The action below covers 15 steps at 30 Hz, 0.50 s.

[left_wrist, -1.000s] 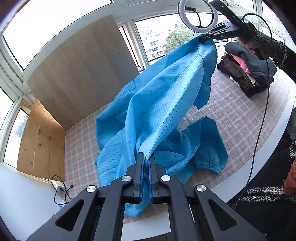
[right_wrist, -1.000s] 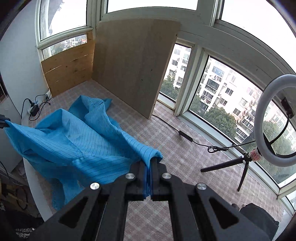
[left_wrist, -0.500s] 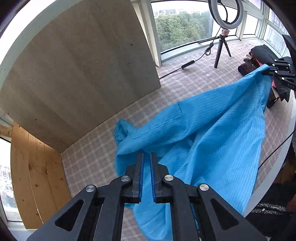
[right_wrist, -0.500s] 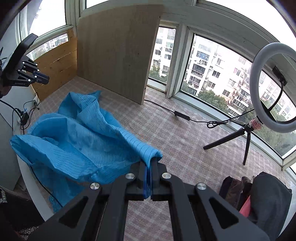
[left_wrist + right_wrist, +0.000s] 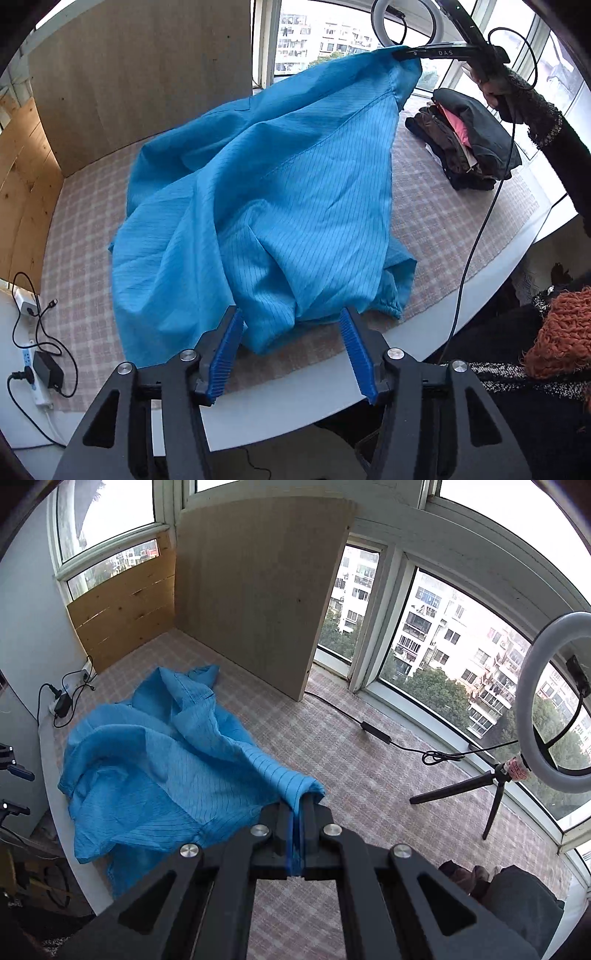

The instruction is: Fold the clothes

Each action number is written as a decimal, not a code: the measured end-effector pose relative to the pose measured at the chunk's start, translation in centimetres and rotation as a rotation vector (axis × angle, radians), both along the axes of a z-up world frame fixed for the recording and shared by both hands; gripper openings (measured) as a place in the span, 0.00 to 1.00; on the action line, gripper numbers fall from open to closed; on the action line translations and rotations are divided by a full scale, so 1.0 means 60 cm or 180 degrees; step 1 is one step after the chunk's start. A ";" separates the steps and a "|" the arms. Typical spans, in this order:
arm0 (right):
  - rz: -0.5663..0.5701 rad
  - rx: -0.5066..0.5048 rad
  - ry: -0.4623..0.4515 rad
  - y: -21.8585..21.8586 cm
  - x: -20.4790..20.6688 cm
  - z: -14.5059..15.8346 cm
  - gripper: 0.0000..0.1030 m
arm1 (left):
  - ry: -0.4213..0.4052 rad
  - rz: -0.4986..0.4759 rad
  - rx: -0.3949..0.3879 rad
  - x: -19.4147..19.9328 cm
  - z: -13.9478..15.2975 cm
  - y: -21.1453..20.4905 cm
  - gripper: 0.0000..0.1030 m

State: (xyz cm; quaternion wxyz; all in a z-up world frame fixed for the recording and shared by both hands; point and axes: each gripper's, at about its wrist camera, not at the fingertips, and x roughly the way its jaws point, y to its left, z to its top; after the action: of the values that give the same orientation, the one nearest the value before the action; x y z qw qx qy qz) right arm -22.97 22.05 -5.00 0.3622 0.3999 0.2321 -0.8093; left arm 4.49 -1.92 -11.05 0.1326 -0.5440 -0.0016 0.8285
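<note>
While the right tool [image 5: 297,834] pinches one corner of the blue striped garment [image 5: 266,199] and holds it raised above the desk [image 5: 461,218], the left tool [image 5: 291,350] stands wide apart with nothing between its ribbed blue pads [image 5: 225,354]. The garment hangs in a slack diagonal from that raised corner, up and to the right in the left wrist view, down to a bunched lower hem that sags onto the checked cloth just ahead of the left tool. Its long axis thus runs from the far right grip toward the left tool, and the loose low end lies much nearer the left hand. An elastic cuff [image 5: 388,306] lies at the near right of the heap, close to the desk's edge. The person's right hand [image 5: 495,92], in a dark knit sleeve, grips its tool's handle high over a stack of folded clothes [image 5: 469,144]. The left tool is level, pointing forward at the drooping hem. The garment is crumpled, not yet squared into any fold; a second hold on the low hem, judging by the slack, would let it be spread.
</note>
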 end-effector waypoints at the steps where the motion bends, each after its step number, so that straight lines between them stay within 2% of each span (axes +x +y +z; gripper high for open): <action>1: 0.0065 0.0049 0.0030 -0.007 0.002 0.003 0.01 | 0.0024 0.0060 -0.0033 -0.003 -0.013 0.012 0.51; 13: 0.0500 0.0253 0.0190 -0.045 0.019 0.053 0.01 | 0.0306 0.0784 -0.0424 -0.035 -0.173 0.160 0.50; 14: 0.0528 0.0243 0.0189 -0.044 0.022 0.057 0.01 | 0.0355 0.0839 -0.0450 -0.034 -0.166 0.160 0.40; 15: 0.0552 0.0238 0.0202 -0.043 0.025 0.063 0.01 | 0.0431 0.0890 -0.0471 -0.030 -0.140 0.146 0.10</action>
State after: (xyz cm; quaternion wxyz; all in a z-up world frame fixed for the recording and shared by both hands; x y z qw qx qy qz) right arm -21.45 19.46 -1.22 0.4082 0.3657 0.3072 -0.7780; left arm 2.72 6.82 -19.44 -0.0245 -0.4897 -0.0073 0.8715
